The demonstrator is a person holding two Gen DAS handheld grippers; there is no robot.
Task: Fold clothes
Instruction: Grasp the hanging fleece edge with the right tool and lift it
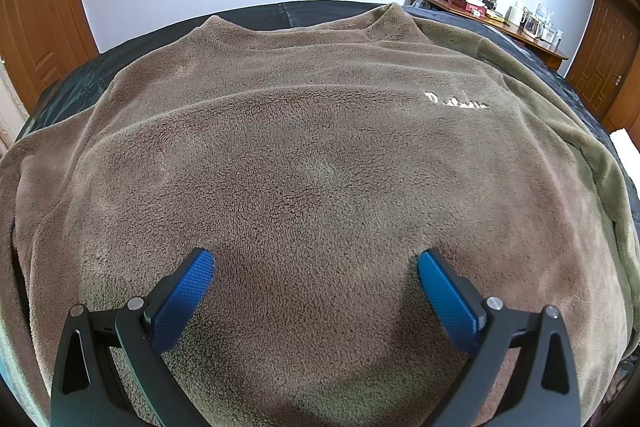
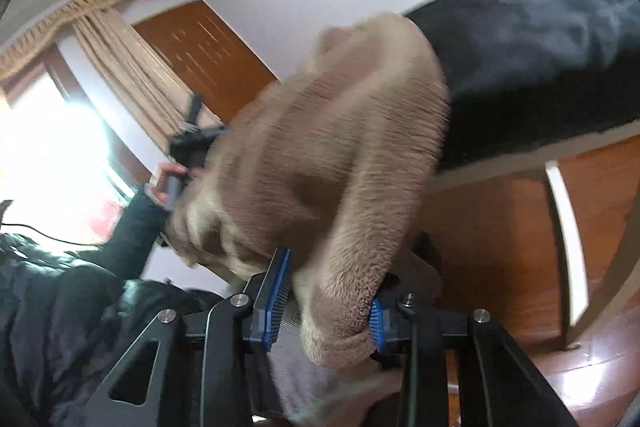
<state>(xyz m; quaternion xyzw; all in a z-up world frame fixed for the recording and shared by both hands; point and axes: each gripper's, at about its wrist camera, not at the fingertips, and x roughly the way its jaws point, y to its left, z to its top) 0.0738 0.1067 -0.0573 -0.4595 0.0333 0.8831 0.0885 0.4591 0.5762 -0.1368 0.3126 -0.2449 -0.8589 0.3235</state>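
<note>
I see the brown fleece sweatshirt (image 1: 304, 155) spread flat on the dark-covered bed (image 1: 132, 55), collar toward the white wall. My left gripper (image 1: 316, 263) hovers just above the sweatshirt's lower front, jaws wide apart, holding nothing. My right gripper (image 2: 328, 291) has its blue pads pinched on a thick fold of the sweatshirt, at the garment's edge off the side of the bed.

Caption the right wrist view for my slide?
Right claw shut on a fleece sleeve beside the dark bed.
</note>
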